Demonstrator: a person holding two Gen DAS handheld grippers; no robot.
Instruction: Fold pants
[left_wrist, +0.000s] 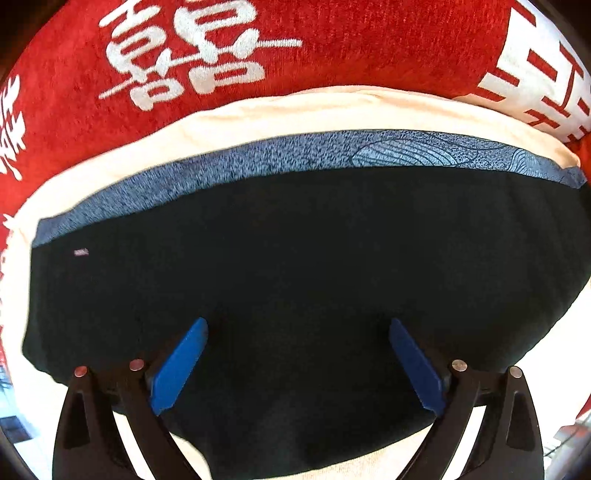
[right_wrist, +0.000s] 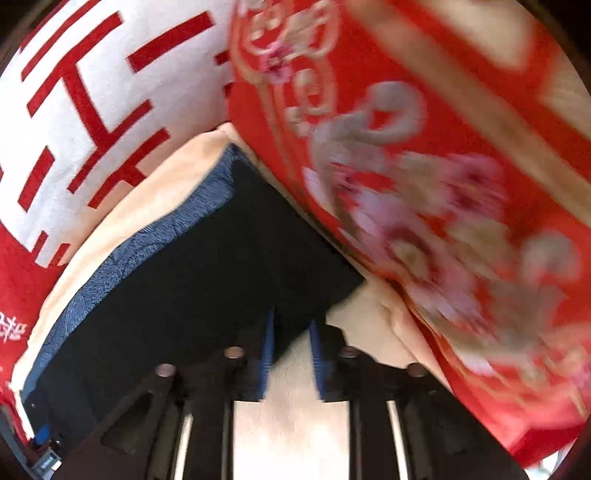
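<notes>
The black pants (left_wrist: 295, 266) lie folded flat on a cream cloth (left_wrist: 258, 110), with a blue patterned band (left_wrist: 332, 155) along their far edge. My left gripper (left_wrist: 297, 328) hovers over the near part of the pants with its blue fingers (left_wrist: 177, 369) wide apart and nothing between them. In the right wrist view the pants (right_wrist: 207, 266) show as a dark rectangle with the blue band (right_wrist: 147, 236) on the left. My right gripper (right_wrist: 291, 325) is at the pants' near right corner, its blue fingers (right_wrist: 266, 354) a narrow gap apart. I cannot tell if fabric is pinched.
A red cloth with white characters (left_wrist: 184, 51) covers the surface beyond the cream cloth. A red floral cloth (right_wrist: 424, 184), blurred, lies to the right of the pants. A white patch with red strokes (right_wrist: 92, 103) is at the far left.
</notes>
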